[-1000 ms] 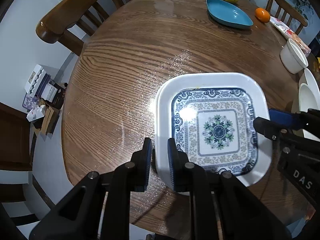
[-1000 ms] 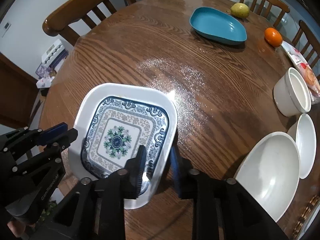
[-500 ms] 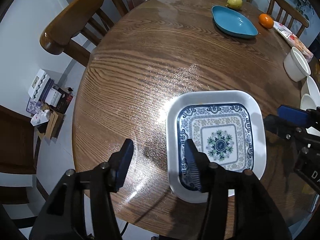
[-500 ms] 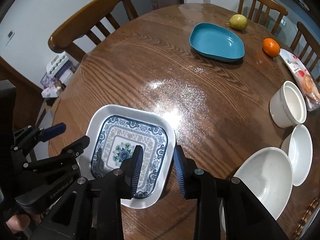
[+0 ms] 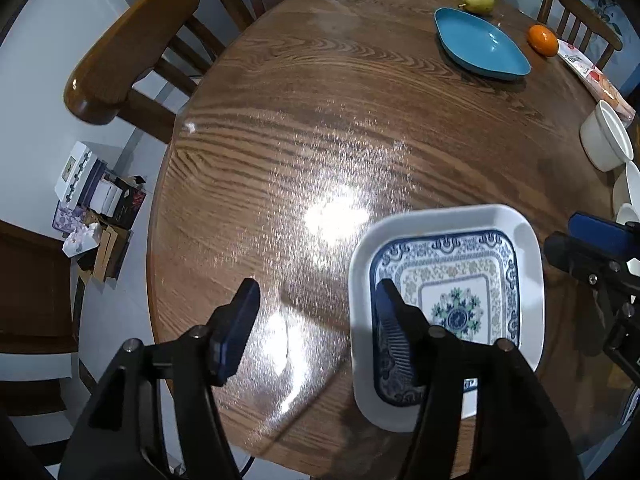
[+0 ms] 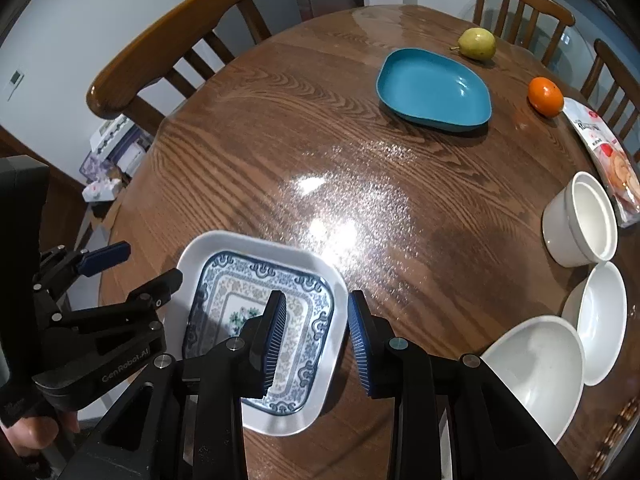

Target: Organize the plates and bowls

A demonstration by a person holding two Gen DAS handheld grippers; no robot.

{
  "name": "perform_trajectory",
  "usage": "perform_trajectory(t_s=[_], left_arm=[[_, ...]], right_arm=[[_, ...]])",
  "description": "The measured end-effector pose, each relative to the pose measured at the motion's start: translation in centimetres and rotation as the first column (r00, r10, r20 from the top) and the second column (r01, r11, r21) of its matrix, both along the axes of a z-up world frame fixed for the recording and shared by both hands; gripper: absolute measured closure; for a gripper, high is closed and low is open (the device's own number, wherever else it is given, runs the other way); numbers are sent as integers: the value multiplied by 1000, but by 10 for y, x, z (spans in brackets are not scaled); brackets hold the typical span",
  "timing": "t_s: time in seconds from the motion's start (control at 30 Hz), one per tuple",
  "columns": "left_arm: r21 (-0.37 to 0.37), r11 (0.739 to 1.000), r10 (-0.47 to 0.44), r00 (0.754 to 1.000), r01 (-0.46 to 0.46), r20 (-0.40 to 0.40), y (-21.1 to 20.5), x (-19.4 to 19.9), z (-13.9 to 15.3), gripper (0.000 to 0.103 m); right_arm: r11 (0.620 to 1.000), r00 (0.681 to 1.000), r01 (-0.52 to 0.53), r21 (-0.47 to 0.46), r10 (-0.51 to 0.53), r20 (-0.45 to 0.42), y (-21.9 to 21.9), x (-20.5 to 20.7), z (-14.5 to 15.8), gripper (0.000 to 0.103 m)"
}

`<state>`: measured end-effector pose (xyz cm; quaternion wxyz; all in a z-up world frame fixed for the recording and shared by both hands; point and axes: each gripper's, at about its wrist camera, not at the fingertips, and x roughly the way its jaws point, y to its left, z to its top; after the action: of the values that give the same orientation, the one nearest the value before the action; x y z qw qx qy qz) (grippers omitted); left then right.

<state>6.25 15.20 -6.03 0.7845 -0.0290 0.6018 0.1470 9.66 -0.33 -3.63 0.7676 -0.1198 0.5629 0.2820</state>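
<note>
Plate: my square white plate (image 5: 448, 292) with blue floral pattern lies flat near the desk (image 5: 320, 120) edge.
Left jaws (image 5: 316, 324): wide apart, holding nothing, one finger above the plate's rim.
Right jaws (image 6: 316, 336): apart, straddling the plate's right rim.
Change: a second ago both were clamped on the plate.

Left hand-held gripper (image 5: 316, 328): jaws spread wide, nothing between them, angled down. Right hand-held gripper (image 6: 316, 336): jaws parted, narrower gap, also holding nothing. Both sit side by side, raised off the counter (image 6: 280, 152); fingertips (image 6: 274, 316) clear of everything.
</note>
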Motion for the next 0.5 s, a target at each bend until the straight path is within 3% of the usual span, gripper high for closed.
perform_trajectory(t_s=[0.5], left_arm=[[-17,999,-28,1000,28,-6,4,37,3,44]], right_arm=[[998,998,60,-1,-60,-2,1,33,2,71]])
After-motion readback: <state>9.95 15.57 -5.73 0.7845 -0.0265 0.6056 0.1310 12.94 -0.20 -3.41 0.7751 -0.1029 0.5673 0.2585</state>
